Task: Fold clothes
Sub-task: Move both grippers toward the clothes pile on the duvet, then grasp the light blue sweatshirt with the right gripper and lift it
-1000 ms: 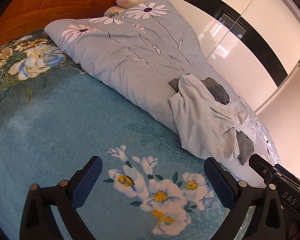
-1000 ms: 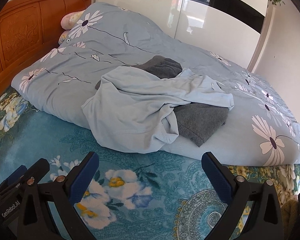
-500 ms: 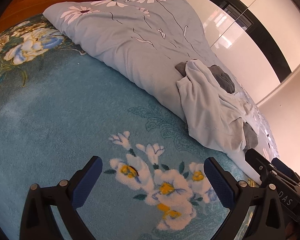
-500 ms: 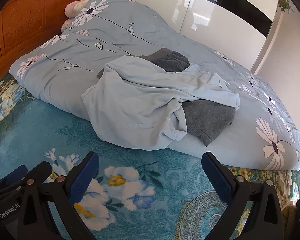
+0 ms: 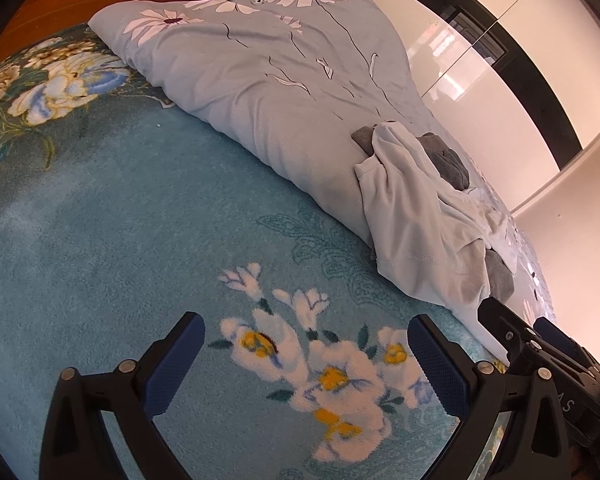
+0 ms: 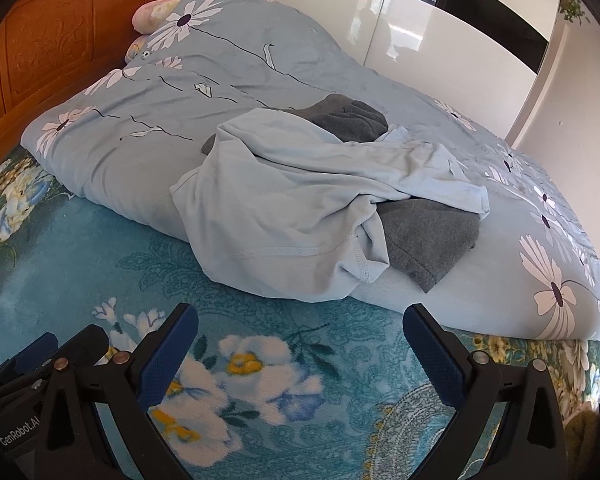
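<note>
**Both grippers over blanket, clothes pile ahead**

Left gripper: fingers spread wide, nothing between the blue pads. It hung above the teal floral blanket, over a cluster of white and yellow flowers. The other tool's black body showed at the lower right edge of the left wrist view.

Right gripper: jaws likewise apart and empty, above the same blanket, with its tips short of the clothes.

Beyond the blanket lay a grey-blue daisy-print duvet. The clothes sat in a heap on the duvet's near edge: a crumpled light blue shirt on top, its hem draped down over the edge to the blanket, and a dark grey garment under it, showing at the right and again behind the shirt. In the left wrist view the shirt lay to the right of centre.

Farther back: pink pillow against a carved wooden headboard, then glossy white wardrobe doors.
</note>
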Demonstrator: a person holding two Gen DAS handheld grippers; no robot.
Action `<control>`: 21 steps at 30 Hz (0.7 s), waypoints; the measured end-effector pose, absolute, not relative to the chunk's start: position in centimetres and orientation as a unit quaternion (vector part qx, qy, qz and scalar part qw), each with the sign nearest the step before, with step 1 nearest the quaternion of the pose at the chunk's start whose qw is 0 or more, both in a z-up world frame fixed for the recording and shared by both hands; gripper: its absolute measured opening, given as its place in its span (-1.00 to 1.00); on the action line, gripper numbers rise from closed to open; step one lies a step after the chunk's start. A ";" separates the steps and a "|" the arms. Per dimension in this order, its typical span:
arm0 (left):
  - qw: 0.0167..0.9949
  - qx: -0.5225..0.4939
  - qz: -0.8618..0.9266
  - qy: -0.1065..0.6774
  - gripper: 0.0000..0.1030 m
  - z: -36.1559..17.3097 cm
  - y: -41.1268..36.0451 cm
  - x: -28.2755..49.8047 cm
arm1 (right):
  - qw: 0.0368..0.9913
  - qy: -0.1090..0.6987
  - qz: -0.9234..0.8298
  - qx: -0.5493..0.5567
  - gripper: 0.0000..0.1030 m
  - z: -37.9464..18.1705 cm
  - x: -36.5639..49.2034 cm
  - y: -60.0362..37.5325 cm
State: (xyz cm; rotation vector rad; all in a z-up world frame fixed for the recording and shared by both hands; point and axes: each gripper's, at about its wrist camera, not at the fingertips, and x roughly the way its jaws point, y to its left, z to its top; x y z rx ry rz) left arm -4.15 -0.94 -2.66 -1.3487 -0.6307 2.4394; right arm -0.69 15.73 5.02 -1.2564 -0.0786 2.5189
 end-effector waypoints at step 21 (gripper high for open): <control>0.131 -0.468 0.844 -0.225 1.00 -3.1 -1.3 -4.3 | 0.145 -0.007 0.883 -0.447 0.99 4.6 -2.2 16.7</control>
